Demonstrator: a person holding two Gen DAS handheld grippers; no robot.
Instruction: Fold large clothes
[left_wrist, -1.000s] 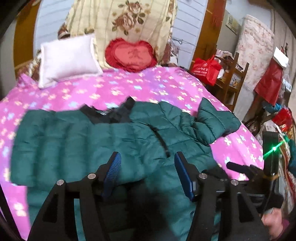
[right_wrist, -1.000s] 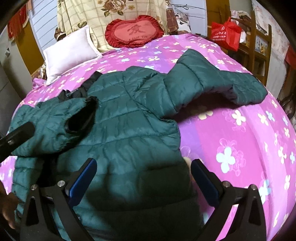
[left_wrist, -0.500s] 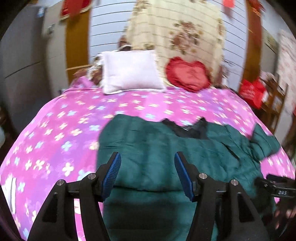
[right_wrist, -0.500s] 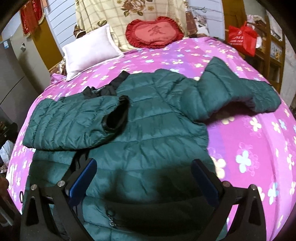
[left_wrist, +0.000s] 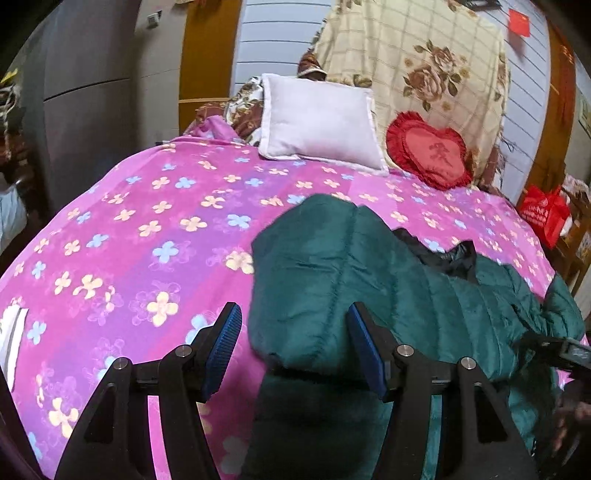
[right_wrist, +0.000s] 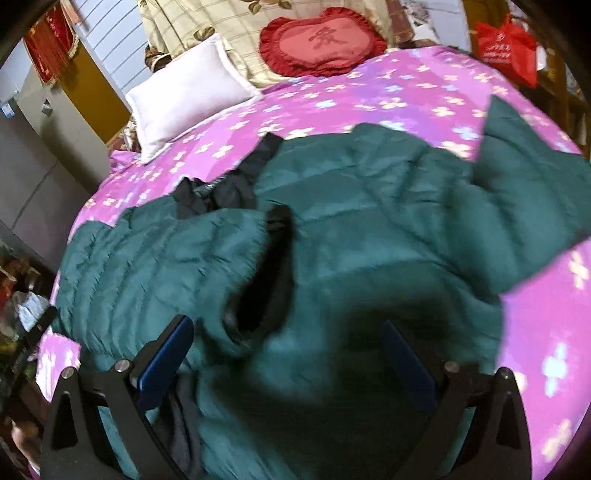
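Two tongs, both spread wide and holding nothing, hang over the near edge of the bed (left_wrist: 110, 229). Left tongs (left_wrist: 293, 349) straddle the folded-in sleeve (left_wrist: 314, 280), which runs toward 12 o'clock. Right tongs (right_wrist: 284, 363) sit over the green jacket (right_wrist: 369, 221); its unfolded sleeve (right_wrist: 528, 206) stretches to 2 o'clock, likely nearer the right tongs.

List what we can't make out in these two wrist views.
- Jacket hem: cut off by the bottom edge behind the right gripper, right wrist view.
- Far sleeve: its cuff runs off the right edge; motion blur too.
- Jacket's right side, left wrist view: hidden behind the left gripper and frame edge.
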